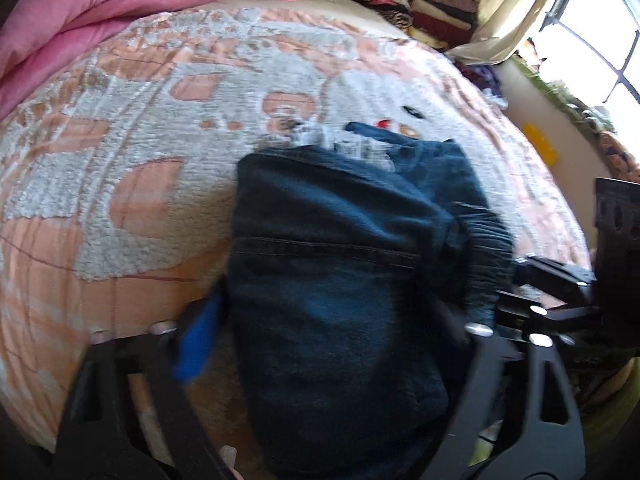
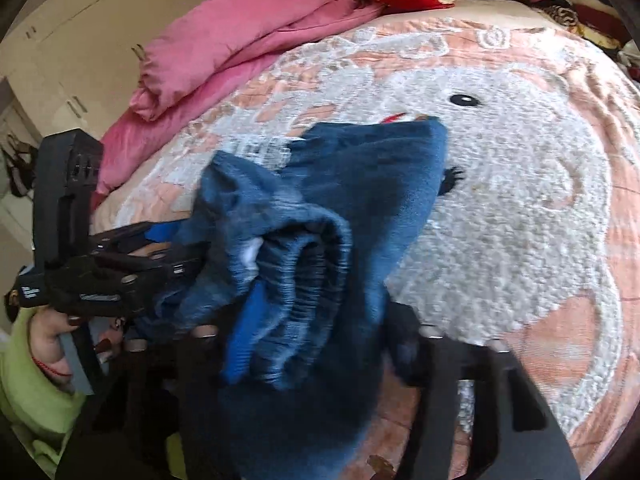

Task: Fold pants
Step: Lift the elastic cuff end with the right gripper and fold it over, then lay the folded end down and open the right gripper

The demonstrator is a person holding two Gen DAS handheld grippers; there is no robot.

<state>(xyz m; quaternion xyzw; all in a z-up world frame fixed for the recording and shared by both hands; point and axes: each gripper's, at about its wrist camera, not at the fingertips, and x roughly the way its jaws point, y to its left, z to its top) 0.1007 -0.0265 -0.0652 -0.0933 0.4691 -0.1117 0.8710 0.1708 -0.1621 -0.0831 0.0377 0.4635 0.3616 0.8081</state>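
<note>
Dark blue denim pants (image 1: 340,280) are bunched and partly folded, held over a bed with a peach and white plush blanket (image 1: 120,160). My left gripper (image 1: 320,344) is shut on the pants, its blue-padded left finger (image 1: 196,344) against the cloth edge. In the right wrist view the pants (image 2: 320,248) drape over my right gripper (image 2: 316,340), which is shut on the elastic waistband; a blue finger pad (image 2: 244,340) shows in the folds. Each gripper shows in the other's view, the right one (image 1: 560,292) and the left one (image 2: 120,272), side by side.
A pink quilt (image 1: 80,20) is heaped at the bed's far left. Stacks of folded clothes (image 1: 420,8) lie beyond the bed's far edge. A curtain and window (image 1: 580,40) are at right. Cream cabinets (image 2: 80,40) stand at left.
</note>
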